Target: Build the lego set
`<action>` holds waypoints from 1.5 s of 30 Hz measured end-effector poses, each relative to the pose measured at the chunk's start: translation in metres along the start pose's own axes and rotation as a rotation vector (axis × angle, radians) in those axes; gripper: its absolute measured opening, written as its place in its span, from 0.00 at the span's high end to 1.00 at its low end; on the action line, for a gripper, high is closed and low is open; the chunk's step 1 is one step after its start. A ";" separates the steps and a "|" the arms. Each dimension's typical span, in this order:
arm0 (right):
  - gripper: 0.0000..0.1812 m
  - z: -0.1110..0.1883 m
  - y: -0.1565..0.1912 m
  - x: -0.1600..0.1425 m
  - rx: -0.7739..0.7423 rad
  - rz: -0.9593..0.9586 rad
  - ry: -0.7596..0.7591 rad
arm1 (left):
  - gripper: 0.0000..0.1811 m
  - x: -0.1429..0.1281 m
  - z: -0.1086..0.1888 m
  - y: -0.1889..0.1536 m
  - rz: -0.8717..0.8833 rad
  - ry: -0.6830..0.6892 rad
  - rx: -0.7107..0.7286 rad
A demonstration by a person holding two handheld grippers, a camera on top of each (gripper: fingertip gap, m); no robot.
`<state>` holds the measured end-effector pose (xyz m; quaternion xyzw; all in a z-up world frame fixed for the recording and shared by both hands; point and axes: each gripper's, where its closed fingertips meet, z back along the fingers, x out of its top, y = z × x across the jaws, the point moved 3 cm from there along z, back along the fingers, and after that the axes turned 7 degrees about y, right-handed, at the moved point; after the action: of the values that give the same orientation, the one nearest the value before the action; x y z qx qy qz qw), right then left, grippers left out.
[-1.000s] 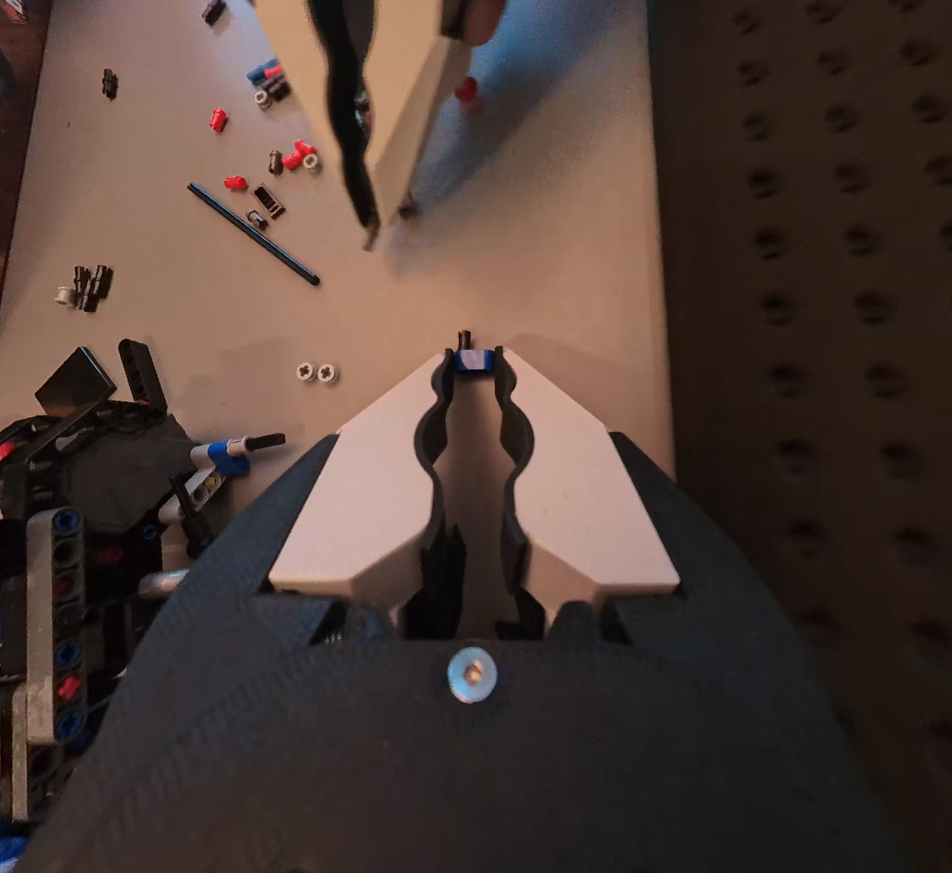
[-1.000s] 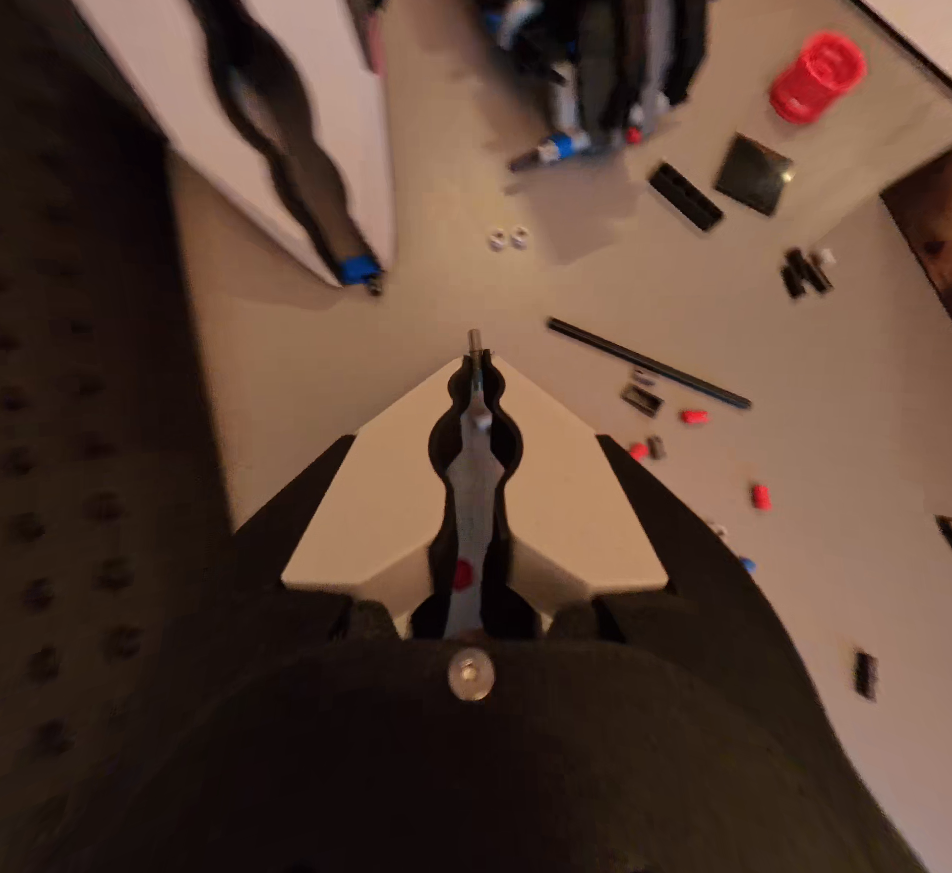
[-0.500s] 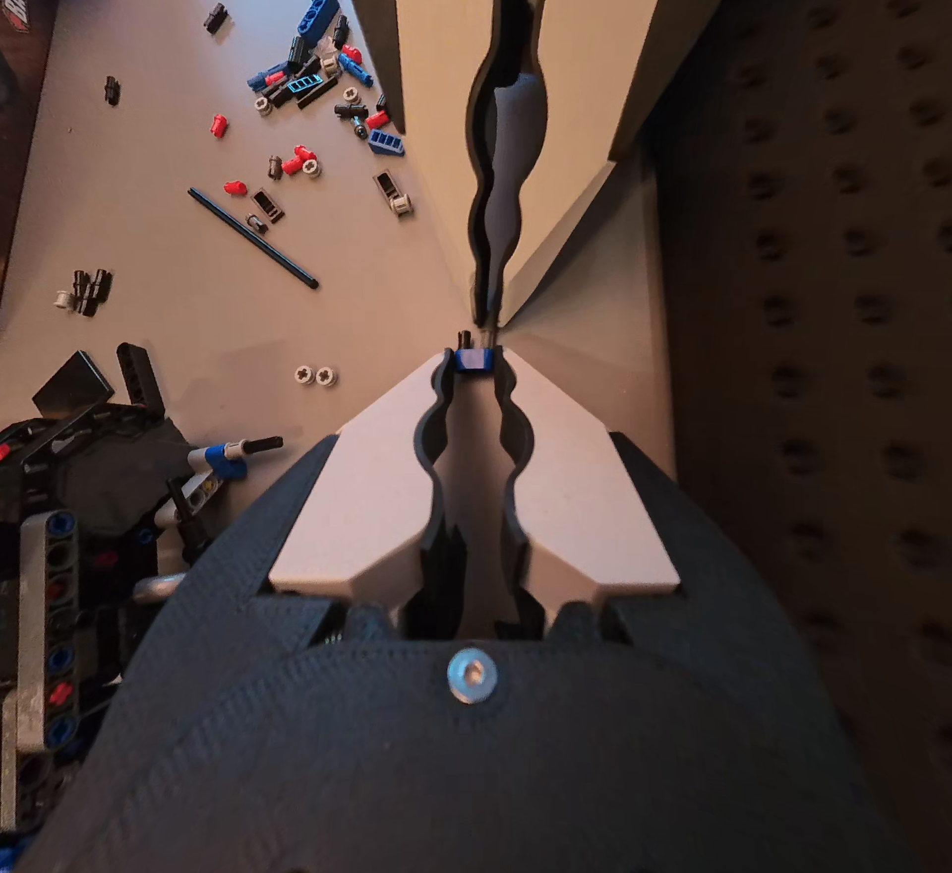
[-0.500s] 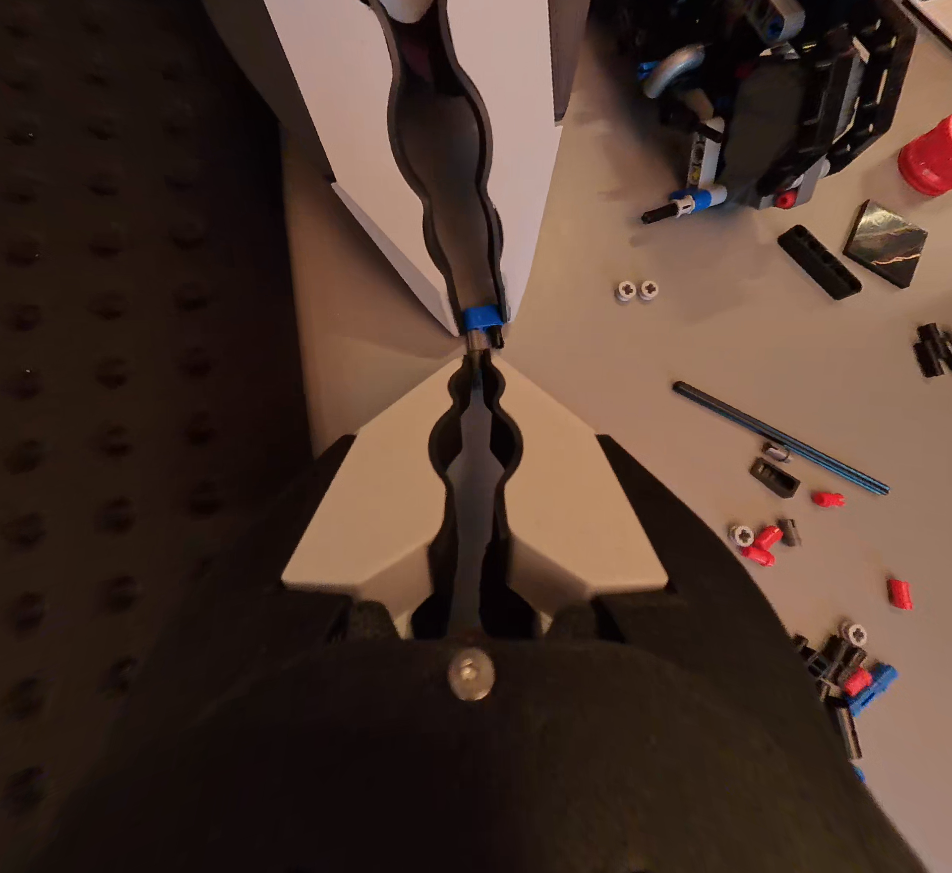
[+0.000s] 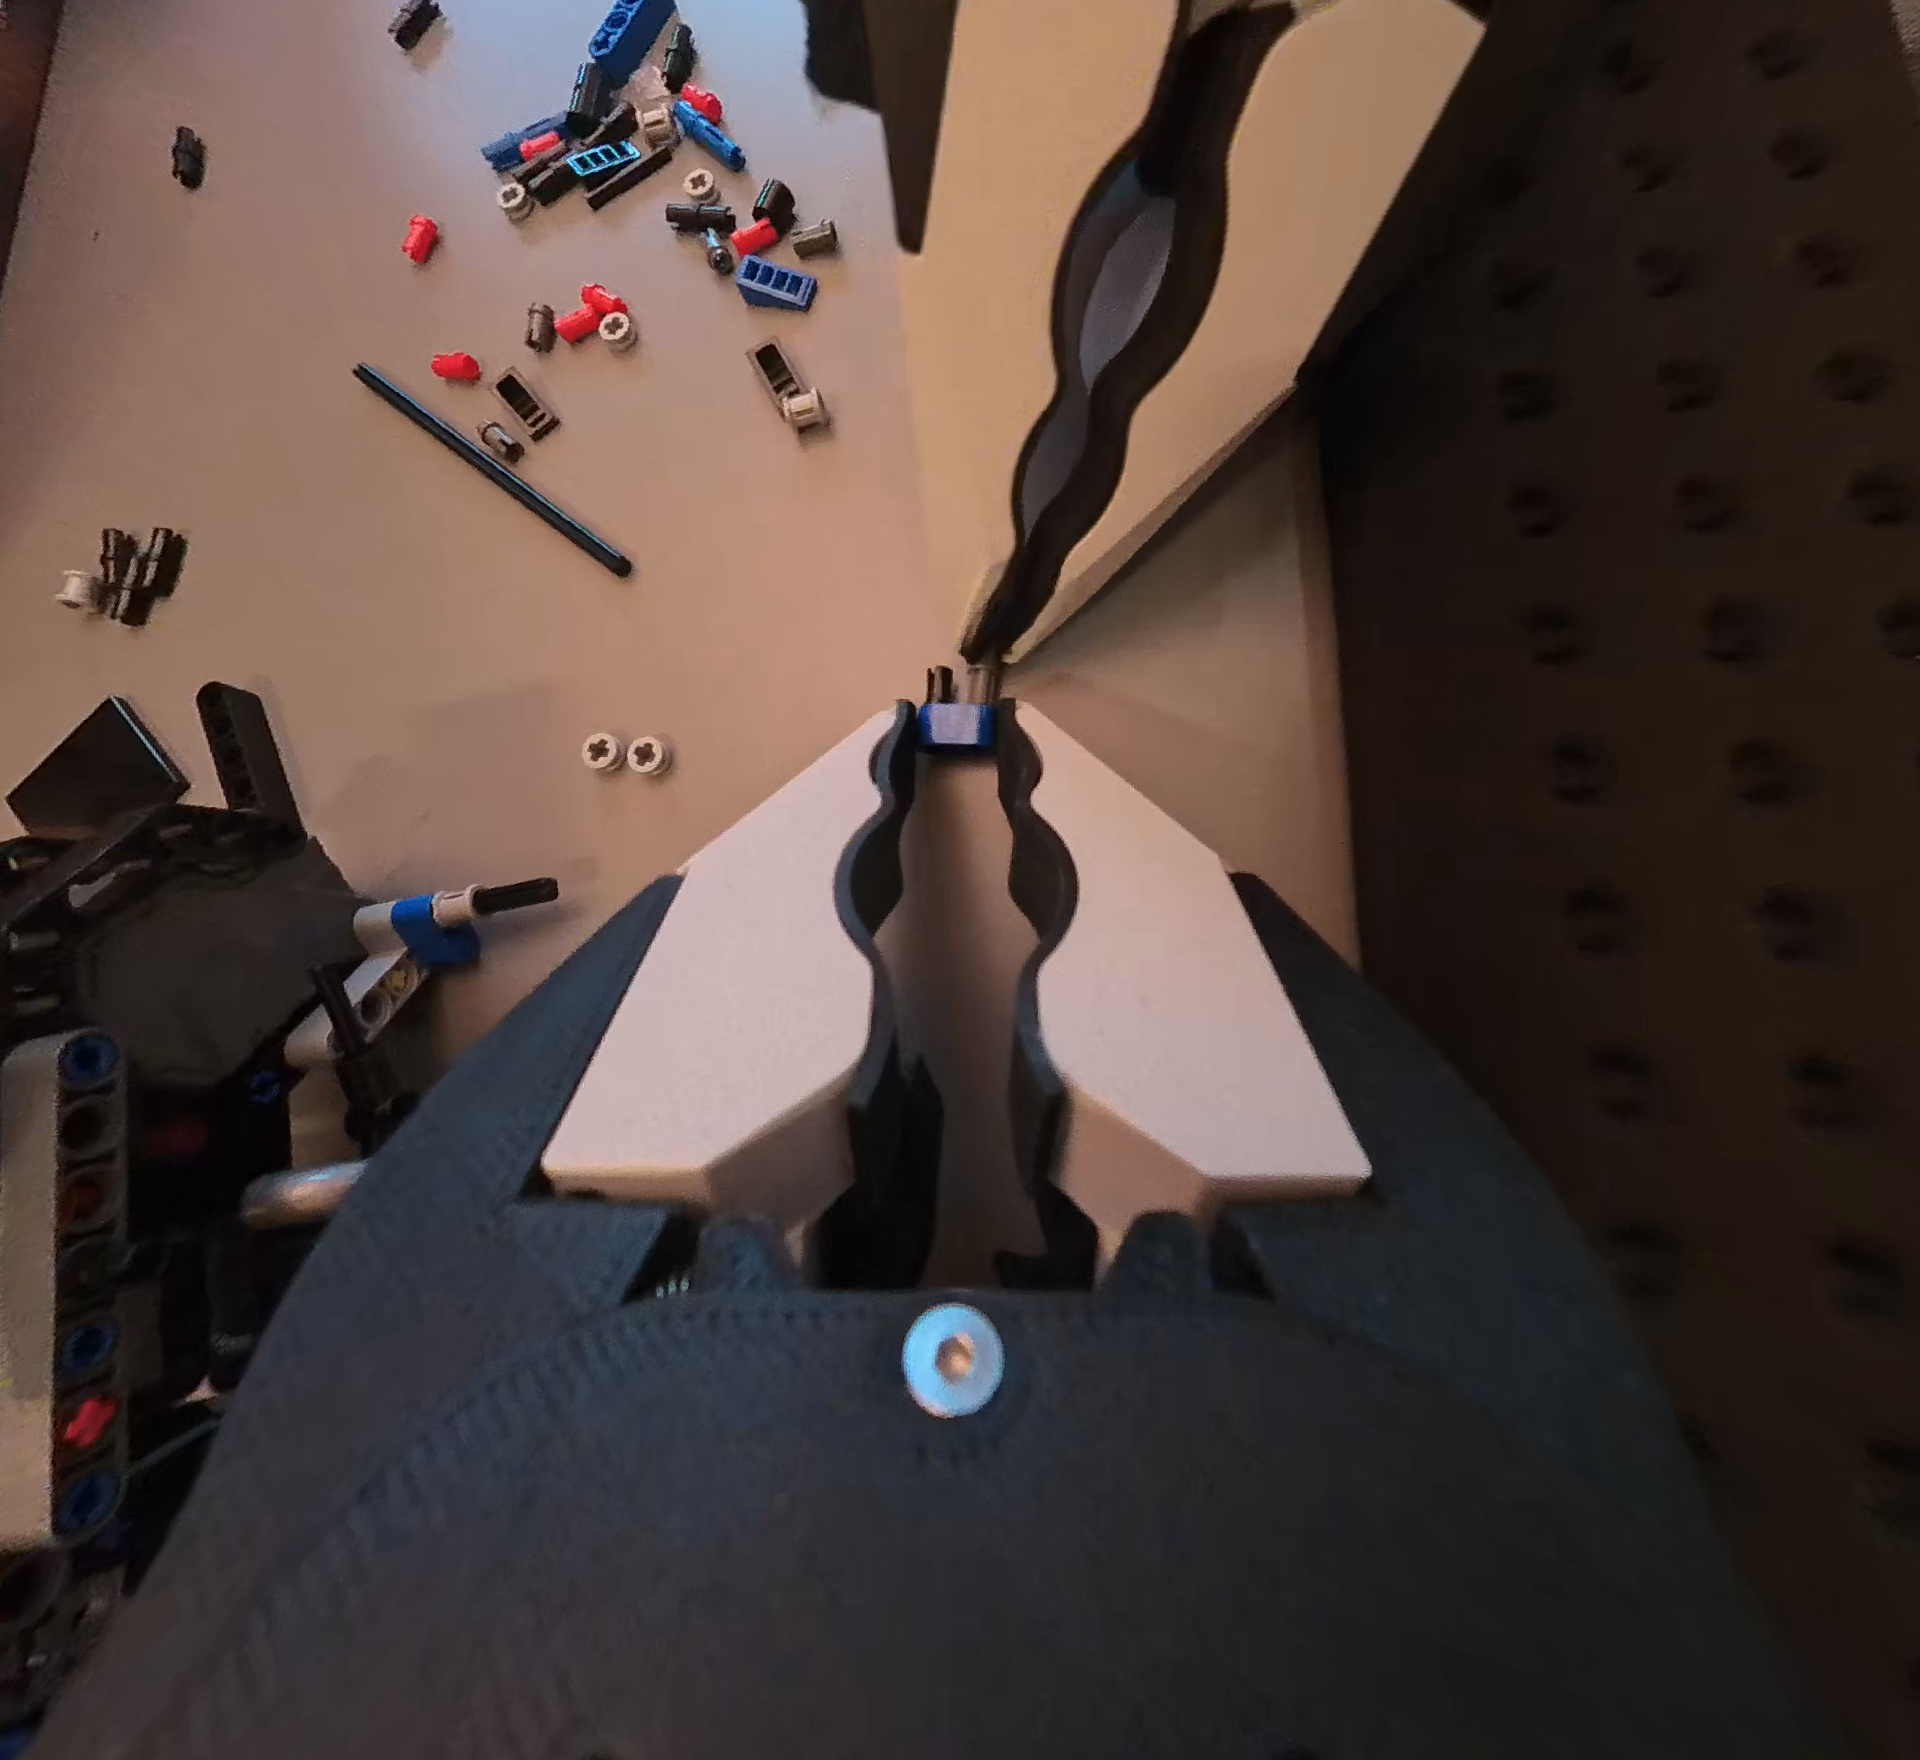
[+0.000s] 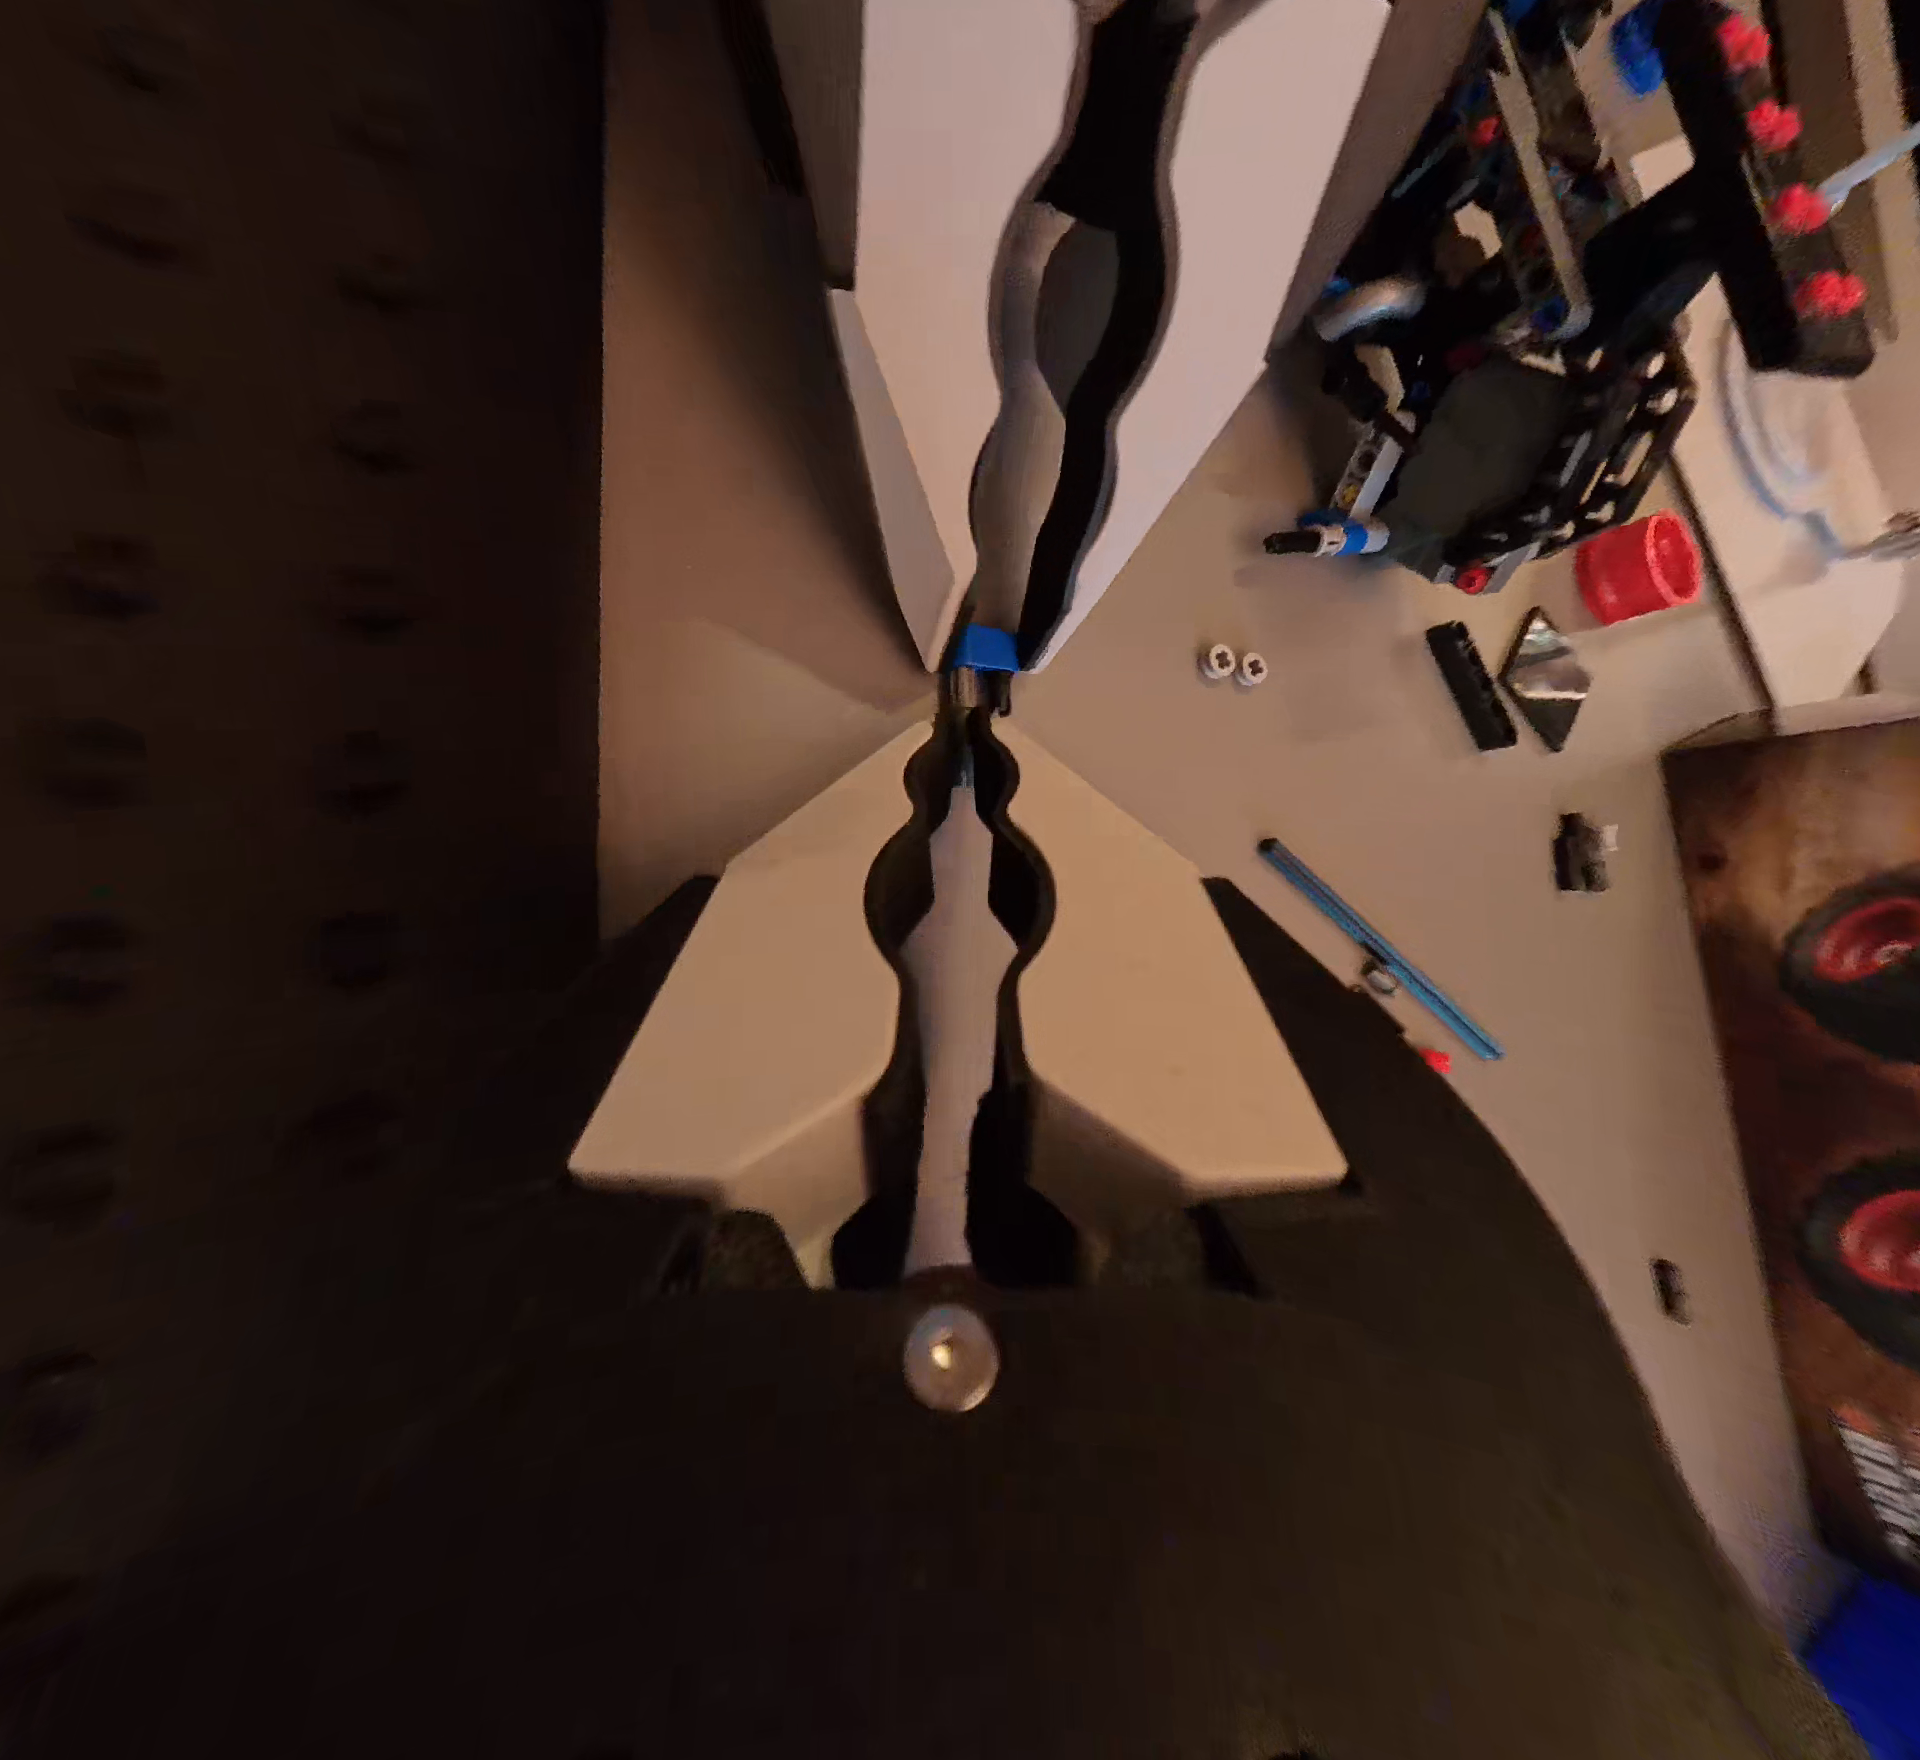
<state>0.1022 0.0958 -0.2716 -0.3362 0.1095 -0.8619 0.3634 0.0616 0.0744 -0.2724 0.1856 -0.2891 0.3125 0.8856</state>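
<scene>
My left gripper (image 5: 956, 718) is shut on a small blue connector (image 5: 956, 731) with a black pin (image 5: 940, 680) standing out of it. My right gripper (image 6: 961, 734) is shut on a small grey pin (image 6: 964, 687). The two grippers meet tip to tip above the table. The grey pin touches the blue connector (image 6: 987, 645) beside the black pin. In the left wrist view the right gripper (image 5: 987, 645) comes in from the upper right. In the right wrist view the left gripper (image 6: 987, 656) comes in from above. The partly built black model (image 5: 156, 931) stands at the left.
A pile of loose blue, red and black parts (image 5: 644, 131) lies at the back. A long black axle (image 5: 488, 469) and two grey bushes (image 5: 625, 754) lie nearer. A red wheel hub (image 6: 1636, 567) sits by the model (image 6: 1538, 422). A dark perforated surface (image 5: 1662, 671) borders the table. My two grippers' fingertips are within a few centimetres of each other. The red wheel hub (image 6: 1636, 567) is about 20 centimeters from my left fingertips.
My right gripper swung in from the back and brought the grey pin up against the blue connector. It has since tilted to one side. My left gripper held still.
</scene>
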 end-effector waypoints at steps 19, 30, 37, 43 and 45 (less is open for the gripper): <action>1.00 -0.003 0.001 0.003 -0.251 0.203 0.128 | 0.92 0.000 0.000 0.002 0.111 0.007 -0.023; 0.99 -0.002 -0.001 0.001 -0.158 0.071 0.073 | 0.92 0.000 0.000 0.003 0.166 0.006 -0.014; 0.99 0.000 -0.001 -0.001 -0.058 -0.019 0.022 | 0.92 0.000 0.000 0.002 0.132 0.009 -0.005; 0.96 0.003 -0.004 -0.002 0.030 -0.117 -0.021 | 0.92 0.001 -0.001 -0.001 0.108 0.008 -0.005; 0.96 0.002 -0.004 -0.004 0.084 -0.162 -0.028 | 0.92 0.002 -0.001 -0.001 0.104 0.007 -0.006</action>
<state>0.1036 0.1013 -0.2703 -0.3406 0.0406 -0.8876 0.3076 0.0638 0.0749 -0.2723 0.1664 -0.2962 0.3578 0.8698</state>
